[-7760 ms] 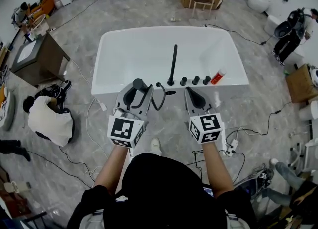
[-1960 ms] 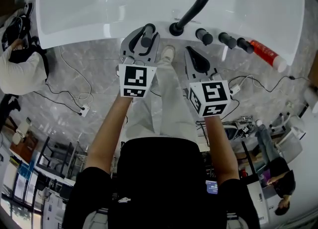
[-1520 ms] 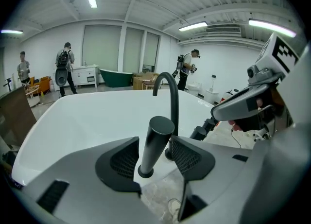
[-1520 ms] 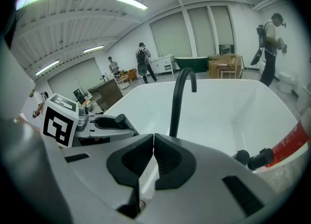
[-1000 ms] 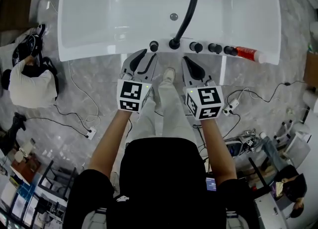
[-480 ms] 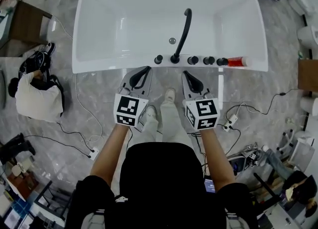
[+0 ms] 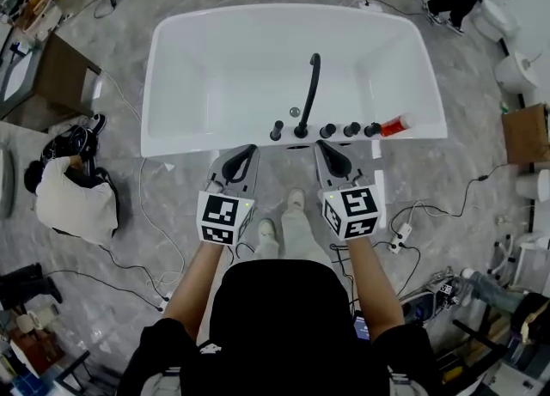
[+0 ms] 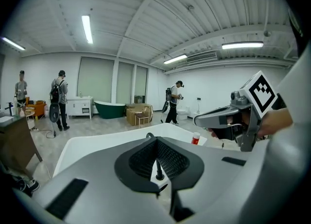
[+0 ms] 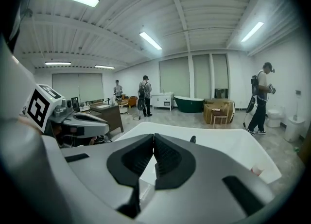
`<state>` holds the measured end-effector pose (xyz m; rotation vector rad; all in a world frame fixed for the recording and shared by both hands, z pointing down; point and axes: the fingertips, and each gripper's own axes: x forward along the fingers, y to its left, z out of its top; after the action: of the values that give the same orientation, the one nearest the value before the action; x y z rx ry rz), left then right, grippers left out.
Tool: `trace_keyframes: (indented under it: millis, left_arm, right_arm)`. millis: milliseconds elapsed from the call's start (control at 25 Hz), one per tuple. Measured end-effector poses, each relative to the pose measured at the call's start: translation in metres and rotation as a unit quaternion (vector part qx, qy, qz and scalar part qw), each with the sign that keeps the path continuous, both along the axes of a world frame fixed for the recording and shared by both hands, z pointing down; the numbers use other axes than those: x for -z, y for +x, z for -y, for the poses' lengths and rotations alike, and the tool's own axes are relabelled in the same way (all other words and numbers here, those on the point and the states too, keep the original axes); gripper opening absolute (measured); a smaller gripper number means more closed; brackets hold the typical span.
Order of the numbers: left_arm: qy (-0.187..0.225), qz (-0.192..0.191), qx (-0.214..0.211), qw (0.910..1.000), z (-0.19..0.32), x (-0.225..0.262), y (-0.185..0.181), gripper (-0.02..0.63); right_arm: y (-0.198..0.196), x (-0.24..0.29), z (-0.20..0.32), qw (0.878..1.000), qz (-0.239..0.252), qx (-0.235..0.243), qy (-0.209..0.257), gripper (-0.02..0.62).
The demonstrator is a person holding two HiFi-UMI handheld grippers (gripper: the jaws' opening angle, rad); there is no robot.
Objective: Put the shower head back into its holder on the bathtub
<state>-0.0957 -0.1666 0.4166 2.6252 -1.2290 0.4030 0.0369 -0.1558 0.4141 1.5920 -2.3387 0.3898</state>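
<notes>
Though tiny, showerhead [image 7: 276, 128] (seemingly) occupies holder [image 7: 276, 137].

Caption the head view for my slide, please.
Black shower head docked on white bathtub; left gripper and right gripper hover shut.

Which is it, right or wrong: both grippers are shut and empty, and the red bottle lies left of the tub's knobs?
Wrong in one respect: the head view shows the red bottle right of the knobs. The left gripper and right gripper are shut and empty.
</notes>
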Motion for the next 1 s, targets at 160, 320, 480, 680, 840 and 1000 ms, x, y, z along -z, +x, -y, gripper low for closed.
trace_keyframes:
  millis: [160, 320, 480, 680, 840, 1000]
  left_arm:
    - [0.022, -0.009, -0.001, 0.9997, -0.019, 0.033, -0.011, 0.014]
    - [0.039, -0.032, -0.007, 0.9987, -0.037, 0.058, -0.014, 0.014]
    - [0.059, -0.034, -0.020, 0.9974, -0.048, 0.075, -0.007, 0.014]
    - [0.084, -0.045, -0.025, 0.9952, -0.053, 0.108, 0.001, 0.014]
    - [0.103, -0.051, -0.023, 0.9931, -0.054, 0.132, 0.015, 0.014]
    - [0.111, -0.049, -0.013, 0.9925, -0.057, 0.150, 0.033, 0.014]
  right_arm:
    - [-0.009, 0.026, -0.024, 1.000, 0.003, -0.010, 0.023, 0.021]
    - [-0.013, 0.046, -0.047, 0.999, 0.000, -0.020, 0.047, 0.021]
    - [-0.008, 0.066, -0.058, 0.997, -0.011, -0.032, 0.074, 0.021]
    - [0.000, 0.100, -0.060, 0.993, -0.021, -0.032, 0.110, 0.021]
    - [0.013, 0.121, -0.059, 0.991, -0.019, -0.025, 0.131, 0.021]
    - [0.032, 0.137, -0.060, 0.990, -0.016, -0.015, 0.139, 0.021]
